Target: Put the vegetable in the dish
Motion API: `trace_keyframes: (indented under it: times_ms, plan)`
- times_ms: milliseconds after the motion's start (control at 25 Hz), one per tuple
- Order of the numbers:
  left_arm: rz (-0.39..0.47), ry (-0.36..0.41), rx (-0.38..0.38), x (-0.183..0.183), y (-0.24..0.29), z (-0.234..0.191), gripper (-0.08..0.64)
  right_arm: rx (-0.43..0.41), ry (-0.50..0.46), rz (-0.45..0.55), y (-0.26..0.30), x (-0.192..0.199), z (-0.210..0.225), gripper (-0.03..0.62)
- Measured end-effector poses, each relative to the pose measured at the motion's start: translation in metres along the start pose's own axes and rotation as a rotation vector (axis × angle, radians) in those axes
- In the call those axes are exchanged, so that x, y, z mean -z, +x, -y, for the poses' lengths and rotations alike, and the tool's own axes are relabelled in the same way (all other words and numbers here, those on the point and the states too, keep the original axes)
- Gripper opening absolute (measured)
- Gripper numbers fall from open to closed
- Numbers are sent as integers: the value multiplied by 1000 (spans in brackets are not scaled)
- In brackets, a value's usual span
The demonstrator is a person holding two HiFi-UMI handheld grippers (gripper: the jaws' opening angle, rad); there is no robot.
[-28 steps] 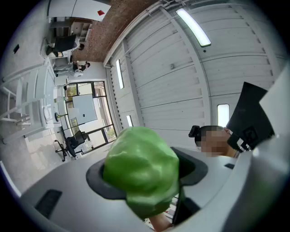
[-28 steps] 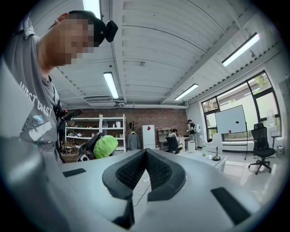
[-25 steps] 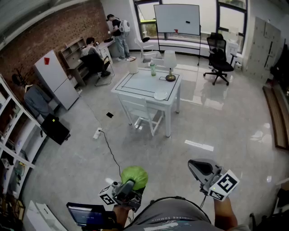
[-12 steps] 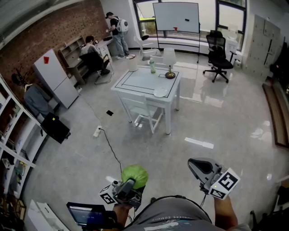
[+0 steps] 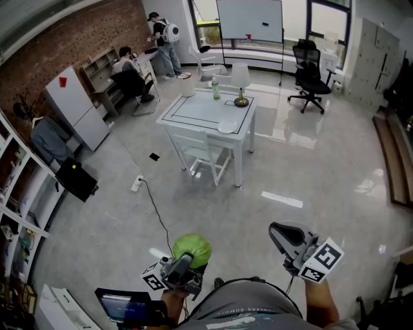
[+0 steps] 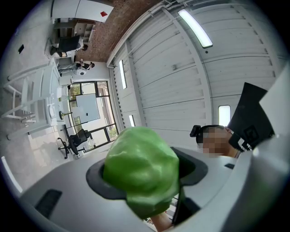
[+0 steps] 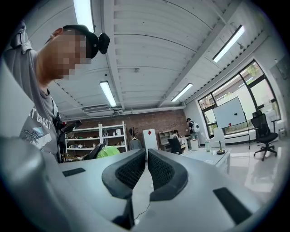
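L gripper (image 5: 186, 261) clamped on the vegetable (image 5: 192, 247) close to the body, R gripper (image 5: 280, 232) jaws together & empty, so carry step: next needs walking to the far table (image 5: 193, 111) w/ the dish (image 5: 228, 126).

- We see bright daylight from the windows (image 5: 332, 16) glaring on the glossy floor (image 5: 293, 132).
- We notice ceiling strip lights (image 7: 108, 93) and strong fisheye bending with dark corners.

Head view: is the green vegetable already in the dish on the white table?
No, the green vegetable sits in the left gripper, far from the dish on the white table.
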State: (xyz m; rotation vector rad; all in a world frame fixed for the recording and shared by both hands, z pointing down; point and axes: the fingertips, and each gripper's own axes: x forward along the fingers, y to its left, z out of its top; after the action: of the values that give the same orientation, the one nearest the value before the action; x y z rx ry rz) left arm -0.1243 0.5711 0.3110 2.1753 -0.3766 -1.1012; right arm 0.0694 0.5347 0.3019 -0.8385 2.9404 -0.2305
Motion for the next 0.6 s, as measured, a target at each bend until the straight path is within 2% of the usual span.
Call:
trace_keyframes:
  times_ms: [600]
  plan:
    - [-4, -24, -21, 1, -10, -1, 298, 54, 45, -8, 3, 11, 5, 8]
